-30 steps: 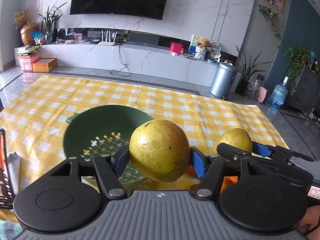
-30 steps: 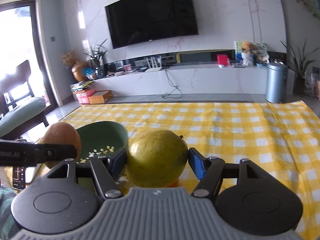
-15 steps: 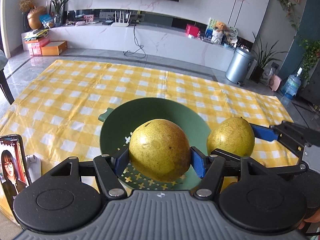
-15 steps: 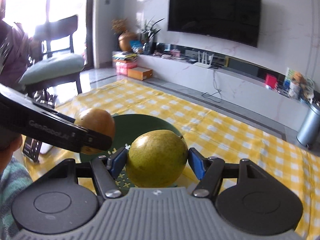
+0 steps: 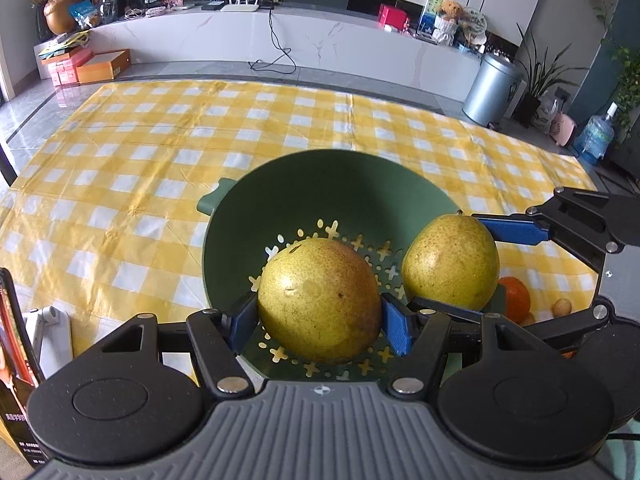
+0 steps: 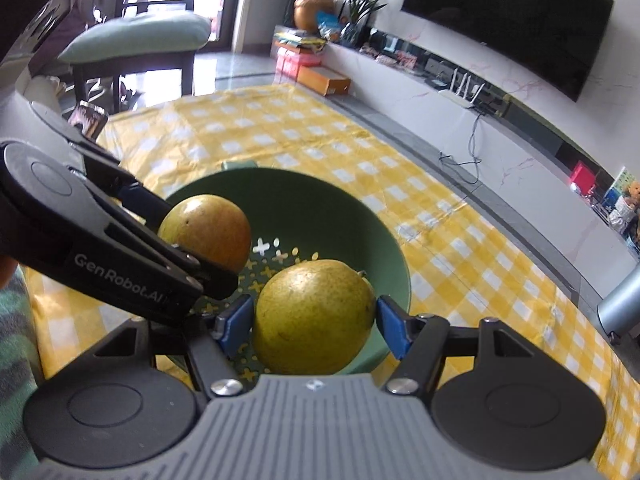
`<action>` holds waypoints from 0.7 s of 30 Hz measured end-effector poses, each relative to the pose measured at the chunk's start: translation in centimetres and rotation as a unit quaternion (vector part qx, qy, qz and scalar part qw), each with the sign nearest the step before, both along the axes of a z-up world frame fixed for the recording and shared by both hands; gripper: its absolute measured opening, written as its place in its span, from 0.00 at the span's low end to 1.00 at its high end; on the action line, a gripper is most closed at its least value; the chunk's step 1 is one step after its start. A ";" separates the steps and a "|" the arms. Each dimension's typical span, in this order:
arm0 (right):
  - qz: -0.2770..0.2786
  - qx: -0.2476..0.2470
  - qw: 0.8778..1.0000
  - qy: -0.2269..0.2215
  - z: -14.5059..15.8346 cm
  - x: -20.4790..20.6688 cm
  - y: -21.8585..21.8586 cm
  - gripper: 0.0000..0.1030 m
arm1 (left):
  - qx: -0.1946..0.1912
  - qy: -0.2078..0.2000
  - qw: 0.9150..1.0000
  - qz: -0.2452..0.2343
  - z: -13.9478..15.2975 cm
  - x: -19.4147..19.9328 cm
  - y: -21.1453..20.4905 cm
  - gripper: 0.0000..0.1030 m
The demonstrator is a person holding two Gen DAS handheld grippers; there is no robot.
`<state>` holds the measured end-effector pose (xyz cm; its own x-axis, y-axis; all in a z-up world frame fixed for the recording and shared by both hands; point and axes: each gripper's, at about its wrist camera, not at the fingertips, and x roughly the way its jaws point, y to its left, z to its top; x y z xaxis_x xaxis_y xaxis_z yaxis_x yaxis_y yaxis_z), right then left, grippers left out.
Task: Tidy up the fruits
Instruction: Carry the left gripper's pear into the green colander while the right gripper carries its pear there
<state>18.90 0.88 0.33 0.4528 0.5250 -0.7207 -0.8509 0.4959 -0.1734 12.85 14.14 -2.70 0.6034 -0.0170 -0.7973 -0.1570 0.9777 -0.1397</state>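
Note:
A green colander bowl (image 5: pixel 320 184) (image 6: pixel 340 192) sits on the yellow checked cloth (image 5: pixel 140 168). My left gripper (image 5: pixel 319 320) is shut on a yellow-green pear with a reddish blush (image 5: pixel 320 300), which hangs over the bowl's perforated bottom. In the right wrist view this gripper (image 6: pixel 188 236) comes in from the left with its pear (image 6: pixel 206 230). My right gripper (image 6: pixel 313 323) is shut on a second yellow-green pear (image 6: pixel 314 316) above the bowl's near side. From the left wrist view the right gripper (image 5: pixel 476 268) reaches in from the right with its pear (image 5: pixel 450 262) over the bowl's right rim.
An orange (image 5: pixel 516 292) and a small yellowish fruit (image 5: pixel 562 306) lie on the cloth right of the bowl. A phone on a stand (image 5: pixel 16 340) (image 6: pixel 90 120) stands at the cloth's left edge. A cushioned chair (image 6: pixel 140 36) and a metal bin (image 5: pixel 494 88) stand beyond the cloth.
Both grippers have come in over the green bowl and tipped downward, each still holding its pear. The right gripper's view has rolled and swung left; the two pears now hang close together.

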 end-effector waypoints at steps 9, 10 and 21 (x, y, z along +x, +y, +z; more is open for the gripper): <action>0.010 -0.034 0.999 0.033 -1.7 1.4 1.0 0.62 | 0.007 0.021 1.000 -0.014 -1.2 1.0 -0.1 0.72; 0.010 -0.038 0.999 0.037 -1.8 1.5 1.1 0.62 | 0.013 0.023 1.000 -0.016 -1.2 1.1 -0.2 0.72; 0.017 -0.068 0.995 0.075 -2.9 2.2 2.1 0.62 | 0.040 0.031 0.999 -0.018 -1.4 1.4 -0.6 0.72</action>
<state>21.07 2.94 -2.52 0.3194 0.4302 -0.8444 -0.8878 0.4475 -0.1078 14.21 13.51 -4.12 0.5528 0.0273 -0.8329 -0.1281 0.9904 -0.0526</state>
